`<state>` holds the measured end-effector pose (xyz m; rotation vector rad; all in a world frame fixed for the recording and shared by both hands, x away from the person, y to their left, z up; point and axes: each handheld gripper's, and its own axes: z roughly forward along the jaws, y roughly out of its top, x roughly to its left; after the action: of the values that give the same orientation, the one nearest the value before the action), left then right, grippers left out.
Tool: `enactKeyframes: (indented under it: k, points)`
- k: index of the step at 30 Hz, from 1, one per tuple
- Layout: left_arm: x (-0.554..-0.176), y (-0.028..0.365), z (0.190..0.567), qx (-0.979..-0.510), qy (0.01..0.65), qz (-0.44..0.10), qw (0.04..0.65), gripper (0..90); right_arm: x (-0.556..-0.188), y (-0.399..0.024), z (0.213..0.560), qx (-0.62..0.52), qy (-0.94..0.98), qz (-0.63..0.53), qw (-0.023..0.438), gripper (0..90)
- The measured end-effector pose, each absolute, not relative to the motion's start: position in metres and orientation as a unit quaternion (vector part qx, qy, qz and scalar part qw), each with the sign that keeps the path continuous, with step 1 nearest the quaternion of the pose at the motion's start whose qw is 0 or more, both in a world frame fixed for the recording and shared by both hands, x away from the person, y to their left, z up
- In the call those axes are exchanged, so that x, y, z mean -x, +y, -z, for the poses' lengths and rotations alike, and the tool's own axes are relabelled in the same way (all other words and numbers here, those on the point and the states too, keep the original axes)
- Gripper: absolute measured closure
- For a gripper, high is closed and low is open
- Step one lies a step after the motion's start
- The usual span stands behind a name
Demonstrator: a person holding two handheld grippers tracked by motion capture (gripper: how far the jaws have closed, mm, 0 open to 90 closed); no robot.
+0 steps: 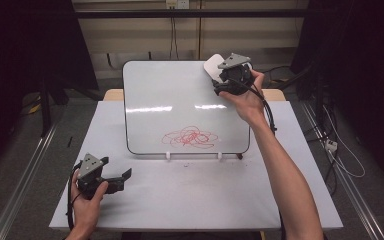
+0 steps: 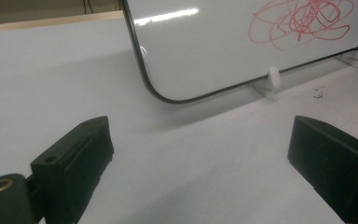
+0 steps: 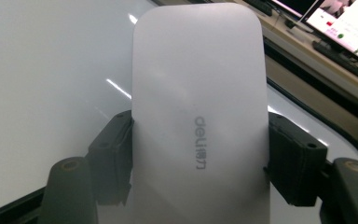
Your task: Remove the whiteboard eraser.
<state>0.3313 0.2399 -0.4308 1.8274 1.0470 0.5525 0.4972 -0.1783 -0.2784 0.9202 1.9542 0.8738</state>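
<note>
Table: white top [image 1: 195,195] over a pale wooden edge [image 1: 111,94] at the back.
Floor: grey [image 1: 25,145], metal rails [image 1: 22,180] either side.
Wall: beige panels [image 1: 140,35], outlet [image 1: 176,4], hanging cables [image 1: 173,35].
Sides: dark black curtains [image 1: 25,45].
Light: overhead glare.

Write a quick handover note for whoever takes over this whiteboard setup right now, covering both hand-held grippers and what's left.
Right hand-held gripper: shut on the white eraser, held at the whiteboard's top right corner.
Left hand-held gripper: open, holding nothing, low over the table at front left.
Whiteboard leans back on its white clips; red scribble sits near its lower edge.
Done: eraser picked up.
Left: scribble looks untouched; probably bring the eraser down and wipe it off.
</note>
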Motion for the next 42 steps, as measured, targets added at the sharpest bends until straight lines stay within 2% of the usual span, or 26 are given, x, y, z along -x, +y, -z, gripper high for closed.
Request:
enactKeyframes:
  k: [8, 13, 42]
  points:
    - [-0.332, 0.239, 0.432, -0.745, 0.427, -0.223, 0.462, 6.1, -0.492, -0.187, 0.274, -0.361, 0.765, -0.393, 0.360, 31.6]
    - [-0.330, 0.239, 0.431, -0.744, 0.426, -0.223, 0.464, 6.1, -0.485, -0.188, 0.269, -0.357, 0.761, -0.408, 0.357, 31.5]
    - [-0.333, 0.239, 0.431, -0.748, 0.425, -0.221, 0.460, 5.9, -0.443, -0.204, 0.293, -0.362, 0.737, -0.442, 0.361, 31.5]
